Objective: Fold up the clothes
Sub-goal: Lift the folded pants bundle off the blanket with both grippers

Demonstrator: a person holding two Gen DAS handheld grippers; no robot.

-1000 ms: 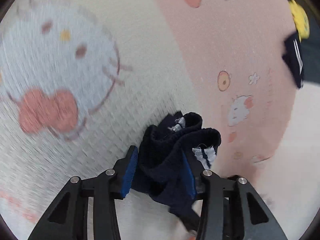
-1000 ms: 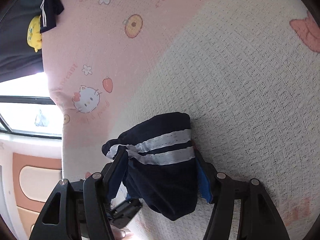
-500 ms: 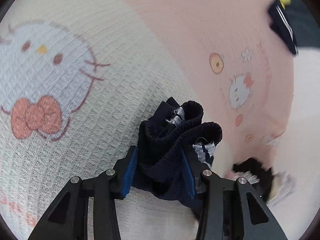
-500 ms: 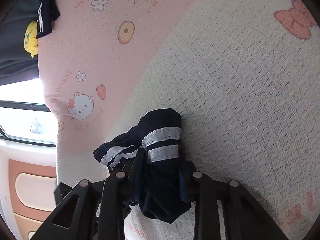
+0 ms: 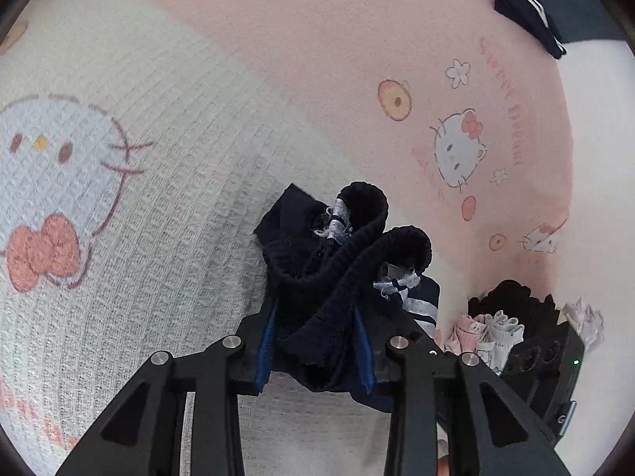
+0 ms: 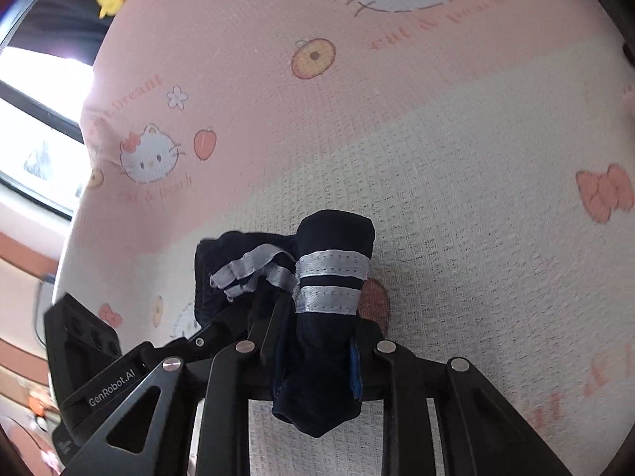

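Both grippers pinch one navy garment with white stripes (image 6: 331, 281) above a pink-and-white cat-print blanket (image 5: 158, 214): the left gripper (image 5: 315, 341), jaws just closing, clamps its bunched ribbed edge; the right gripper (image 6: 315, 357), also narrowing, squeezes the striped end.

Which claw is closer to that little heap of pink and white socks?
Right. The right gripper sits just beside the sock heap; the left gripper is further left of it. Both jaws have just been closing on the navy socks.
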